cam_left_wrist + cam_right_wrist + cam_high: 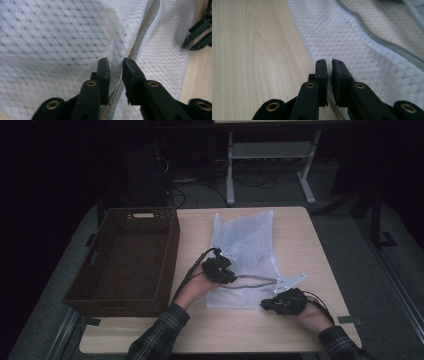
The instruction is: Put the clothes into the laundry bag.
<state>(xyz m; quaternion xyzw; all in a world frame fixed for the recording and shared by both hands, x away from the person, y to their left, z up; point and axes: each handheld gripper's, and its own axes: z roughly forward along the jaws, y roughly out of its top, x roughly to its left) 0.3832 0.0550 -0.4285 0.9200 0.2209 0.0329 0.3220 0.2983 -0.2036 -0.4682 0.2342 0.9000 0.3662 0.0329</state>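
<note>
Dim light is falling on the pale wooden table (300, 245), where a white mesh laundry bag with a grey zipper edge (245, 250) is lying beside a brown wicker basket (130, 255). The left gripper (116, 61) is standing slightly open with a raised fold of mesh between its jaws, while the right gripper (329, 61), nearly closed, is resting at the bag's near edge and seems to hold nothing. The thin fold is perhaps slipping free, since the pads are not pressing it.
</note>
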